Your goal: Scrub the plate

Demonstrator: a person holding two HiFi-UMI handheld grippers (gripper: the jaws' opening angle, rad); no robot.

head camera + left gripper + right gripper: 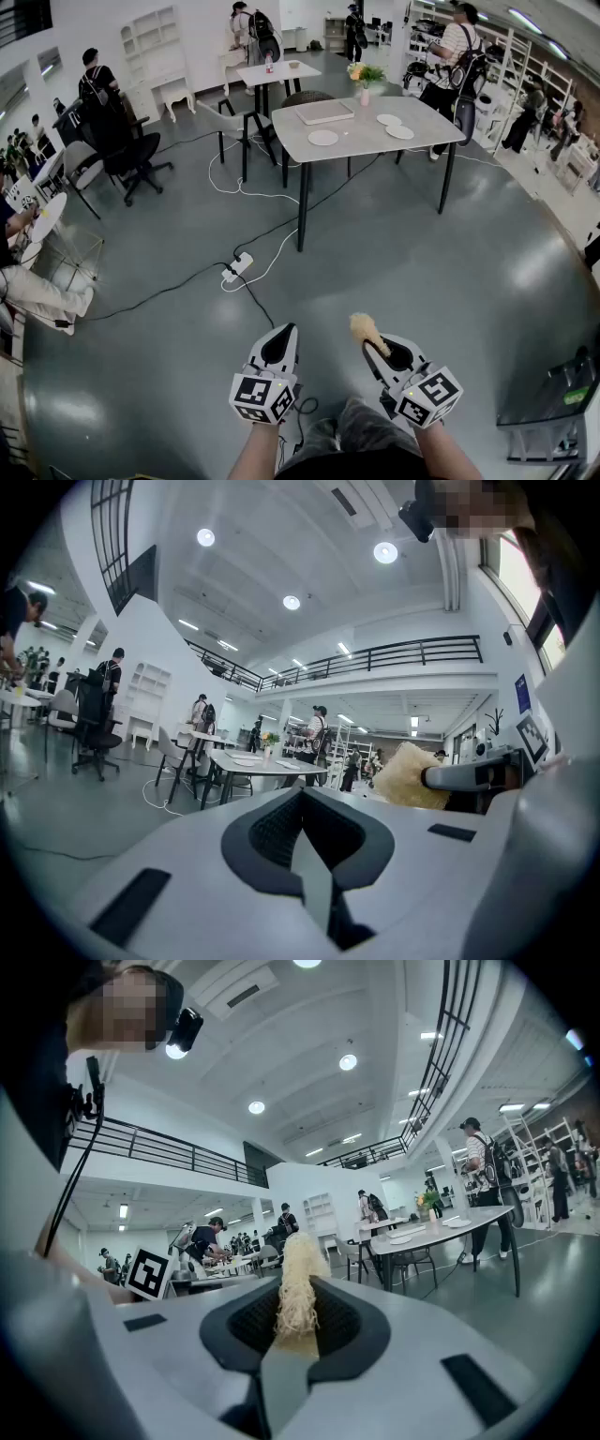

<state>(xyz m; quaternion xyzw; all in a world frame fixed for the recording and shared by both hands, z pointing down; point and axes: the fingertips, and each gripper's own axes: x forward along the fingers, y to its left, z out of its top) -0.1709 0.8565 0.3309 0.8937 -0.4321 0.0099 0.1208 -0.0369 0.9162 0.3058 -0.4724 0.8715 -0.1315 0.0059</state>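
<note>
**Plates (323, 137) and scrubbing pad before contact.** Three pale plates lie flat on the grey worktop (370, 142) in the upper middle of the head view, well apart from both tools. Which one is meant for scrubbing cannot be told. The straw-coloured scrubbing pad (366, 328) sits at lower centre, pinched by its base in the right hand-held gripper (379, 347). The jaws are closed on it so that the fibrous end projects forward, free to meet a dish (the right gripper view shows the fibres rising from between the jaws). The left hand-held gripper (280, 343), at lower centre-left, is fully closed on nothing, probably kept free to steady a plate. Both point roughly level over bare floor (394, 253), so an approach to the worktop appears to come first. No scrubbing has begun.
</note>
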